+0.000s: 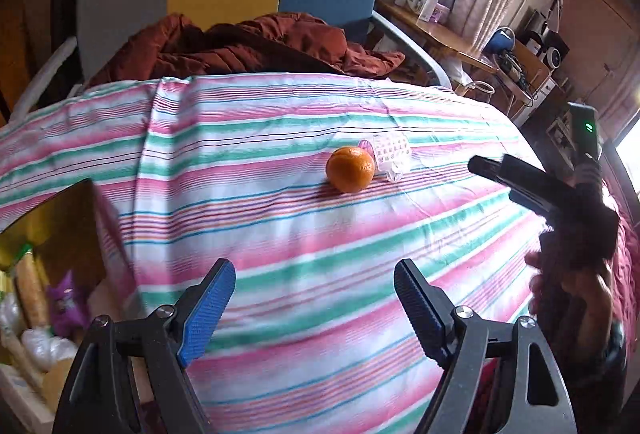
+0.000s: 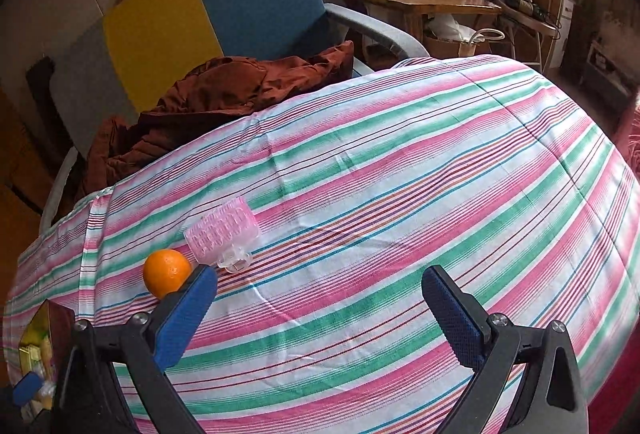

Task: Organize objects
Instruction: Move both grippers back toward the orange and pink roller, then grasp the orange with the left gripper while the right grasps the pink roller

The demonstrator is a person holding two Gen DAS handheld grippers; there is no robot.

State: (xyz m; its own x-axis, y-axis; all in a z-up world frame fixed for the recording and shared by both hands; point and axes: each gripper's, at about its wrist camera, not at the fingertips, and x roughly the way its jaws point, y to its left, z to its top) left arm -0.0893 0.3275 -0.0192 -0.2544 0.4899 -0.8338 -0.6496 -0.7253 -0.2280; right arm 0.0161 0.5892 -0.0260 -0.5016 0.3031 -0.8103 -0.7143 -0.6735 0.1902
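**Mia:** What does the left camera see?

**Dad:** The left gripper (image 1: 315,288) has its two blue pads wide apart, and nothing is in it. It hangs over the striped cloth (image 1: 280,234). The orange (image 1: 350,169) sits on the cloth, well ahead of the pads. The pink roller (image 1: 388,151) lies just behind the orange, on its right side. They look like they touch.

**Mia:** And that black thing to the right of the orange?

**Dad:** That is the right gripper (image 1: 490,170), held by a hand. From here I cannot tell if its pads are apart. Far to the left of the orange is a box (image 1: 52,266) with stuff in it. I think things go in there.

**Mia:** Now the right camera?

**Dad:** The right gripper (image 2: 320,302) is open wide too, and empty. The orange (image 2: 167,273) is by its left pad, partly hidden behind it. The roller (image 2: 222,232) lies just past the orange, on its side. The box (image 2: 40,346) is below the orange, at the cloth's edge.

**Mia:** How do you pick up the orange?

**Dad:** I think it is round, firm and a bit heavy, so it can roll away. Hold it across its fat middle, with a soft squeeze.

**Mia:** And the roller?

**Dad:** It looks light and hollow. It may bend if squeezed hard. Hold it across the round body, not by the clear clip.
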